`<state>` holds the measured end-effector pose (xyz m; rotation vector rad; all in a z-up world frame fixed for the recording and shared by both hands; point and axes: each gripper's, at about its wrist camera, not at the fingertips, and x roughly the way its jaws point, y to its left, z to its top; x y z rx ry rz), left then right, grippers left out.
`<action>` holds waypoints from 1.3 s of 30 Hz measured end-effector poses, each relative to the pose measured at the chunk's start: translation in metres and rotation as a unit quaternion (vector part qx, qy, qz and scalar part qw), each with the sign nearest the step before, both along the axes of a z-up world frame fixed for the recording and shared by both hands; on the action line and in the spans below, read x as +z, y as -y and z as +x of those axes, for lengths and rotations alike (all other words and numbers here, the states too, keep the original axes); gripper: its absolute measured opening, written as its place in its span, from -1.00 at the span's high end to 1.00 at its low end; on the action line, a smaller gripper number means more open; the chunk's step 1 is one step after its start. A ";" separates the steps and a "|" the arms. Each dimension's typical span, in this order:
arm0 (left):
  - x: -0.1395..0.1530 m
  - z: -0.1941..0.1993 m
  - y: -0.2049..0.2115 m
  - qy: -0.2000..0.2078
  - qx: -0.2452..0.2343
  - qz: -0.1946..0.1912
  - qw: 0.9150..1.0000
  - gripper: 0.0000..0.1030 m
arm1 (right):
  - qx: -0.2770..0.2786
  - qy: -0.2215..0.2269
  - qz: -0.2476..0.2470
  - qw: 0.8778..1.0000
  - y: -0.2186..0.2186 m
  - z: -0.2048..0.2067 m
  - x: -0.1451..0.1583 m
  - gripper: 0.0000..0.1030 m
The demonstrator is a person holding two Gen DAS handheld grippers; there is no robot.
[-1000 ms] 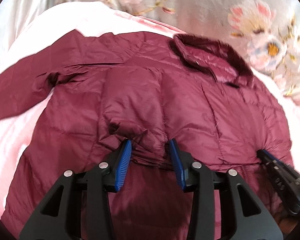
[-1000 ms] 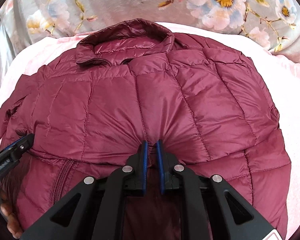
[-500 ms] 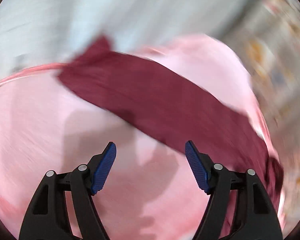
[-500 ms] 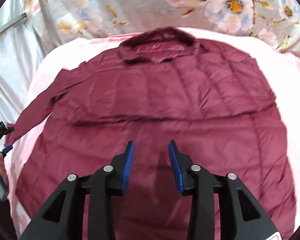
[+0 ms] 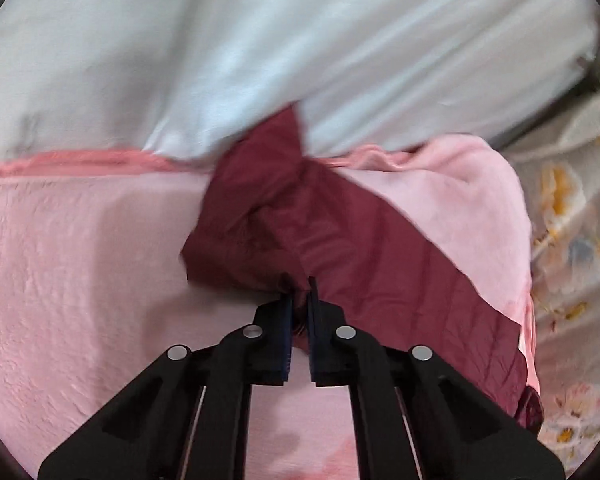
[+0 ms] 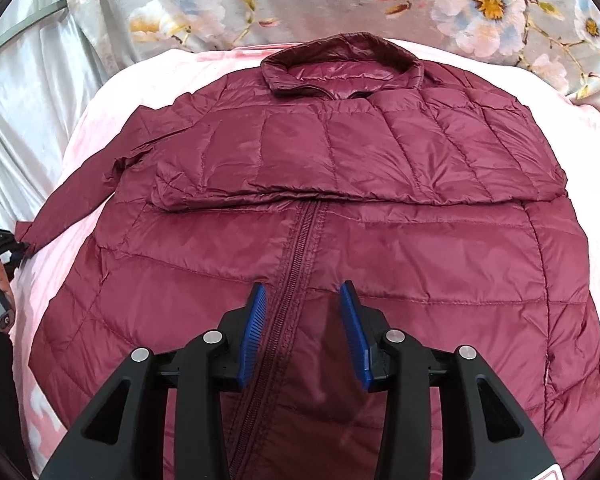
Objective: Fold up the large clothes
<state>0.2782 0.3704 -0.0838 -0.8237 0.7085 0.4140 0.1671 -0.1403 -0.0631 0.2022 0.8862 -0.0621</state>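
Lying spread on a pink blanket (image 6: 100, 120), the dark red puffer jacket (image 6: 340, 220) faces up with its zipper (image 6: 300, 248) running down the middle and its collar (image 6: 340, 56) at the far end. A sleeve folded across the chest forms a band just below the collar. The right claw (image 6: 302, 320) hovers released over the lower part of the zipper, its blue pads (image 6: 256, 320) spread apart and gripping nothing. The left claw (image 5: 298, 308) is clenched on the end of the other sleeve (image 5: 360, 248), which stretches out over the blanket (image 5: 80, 260) toward a pale blue sheet (image 5: 260, 60). In the right wrist view, the left claw (image 6: 14, 250) appears at the far left edge, at the tip of that sleeve (image 6: 80, 192). Flowered grey fabric (image 6: 300, 0) lies beyond the collar.
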 end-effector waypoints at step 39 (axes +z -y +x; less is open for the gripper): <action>0.088 -0.015 0.345 0.052 -0.383 0.094 0.917 -0.49 | -0.121 0.043 0.061 0.990 0.132 0.033 0.020 -0.13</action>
